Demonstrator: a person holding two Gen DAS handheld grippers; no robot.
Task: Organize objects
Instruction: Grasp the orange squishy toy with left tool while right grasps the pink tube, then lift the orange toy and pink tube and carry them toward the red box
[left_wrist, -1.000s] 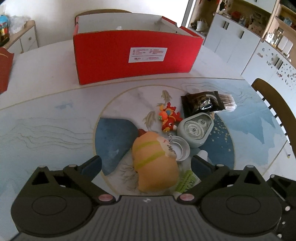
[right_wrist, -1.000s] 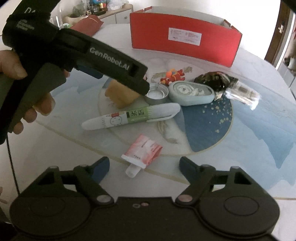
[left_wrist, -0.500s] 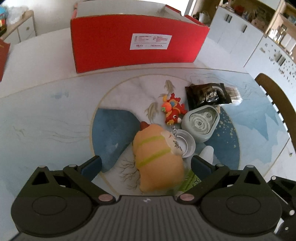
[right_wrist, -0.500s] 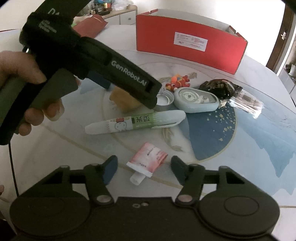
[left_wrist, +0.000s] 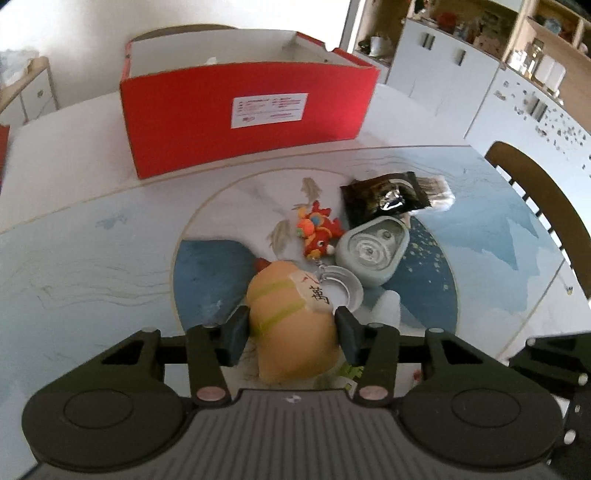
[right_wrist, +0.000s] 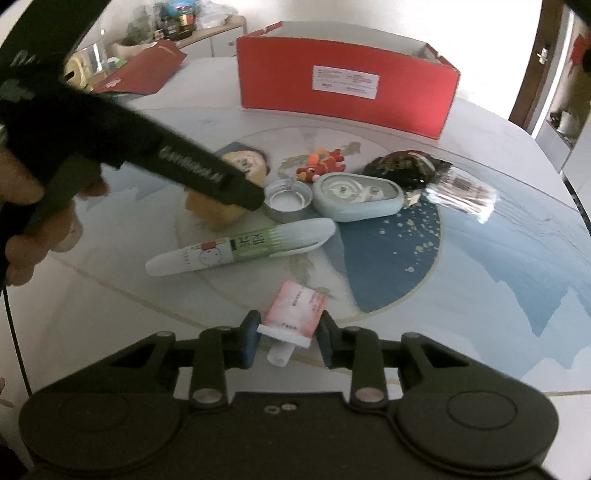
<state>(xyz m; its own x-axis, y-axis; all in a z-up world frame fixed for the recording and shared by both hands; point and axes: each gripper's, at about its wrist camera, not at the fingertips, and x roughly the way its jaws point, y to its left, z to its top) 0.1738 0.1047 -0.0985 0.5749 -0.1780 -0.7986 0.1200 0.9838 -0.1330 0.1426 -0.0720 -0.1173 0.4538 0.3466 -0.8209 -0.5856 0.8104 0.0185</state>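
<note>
Left claw (left_wrist: 291, 336) clamped on orange plush (left_wrist: 291, 325); right claw (right_wrist: 286, 341) pinching pink tube (right_wrist: 293, 314); both on tabletop (right_wrist: 480, 295)

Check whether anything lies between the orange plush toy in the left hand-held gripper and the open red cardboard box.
Nothing visible does. Beyond the orange plush toy, bracketed by the left hand-held gripper, bare table runs to the red cardboard box; the small red dragon charm sits off to the right.
</note>
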